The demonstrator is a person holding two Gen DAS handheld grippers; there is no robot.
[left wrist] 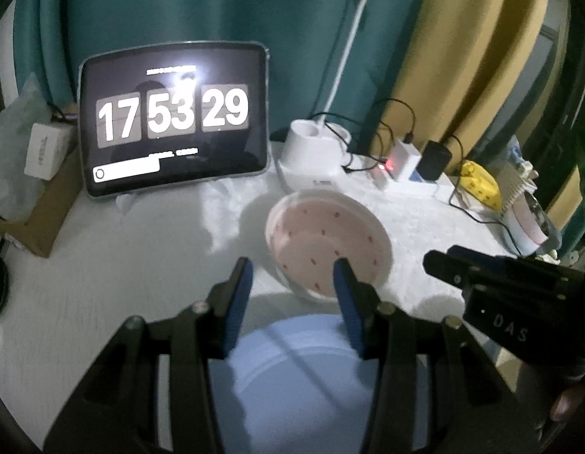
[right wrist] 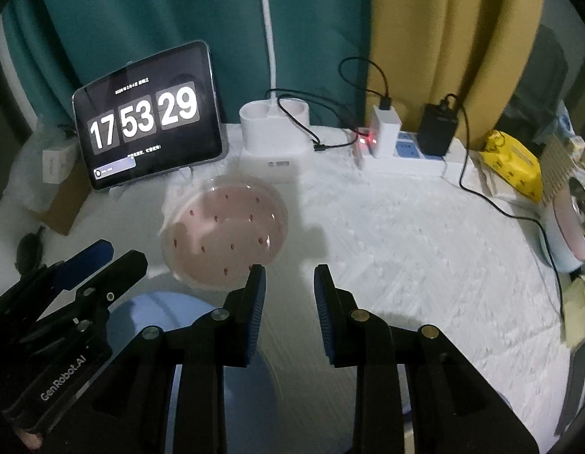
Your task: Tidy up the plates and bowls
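Observation:
A shallow pink bowl with small red dots (left wrist: 326, 242) (right wrist: 224, 230) sits on the white table just ahead of both grippers. A light blue plate (left wrist: 292, 370) (right wrist: 160, 314) lies nearer, blurred, beneath my left gripper (left wrist: 291, 276), whose blue pads stand apart with nothing pressed between them. My right gripper (right wrist: 290, 283) hovers to the right of the bowl over bare tablecloth, its jaws apart and empty. Each gripper shows in the other's view: the right gripper (left wrist: 481, 276) at the right edge, the left gripper (right wrist: 84, 265) at the lower left over the plate.
A tablet showing a clock (left wrist: 175, 117) (right wrist: 145, 117) leans at the back left beside a cardboard box (left wrist: 39, 204). A white lamp base (right wrist: 273, 132), a power strip with chargers and cables (right wrist: 405, 147), a yellow packet (right wrist: 511, 166) and stacked pink and blue dishes (right wrist: 564, 234) line the back and right.

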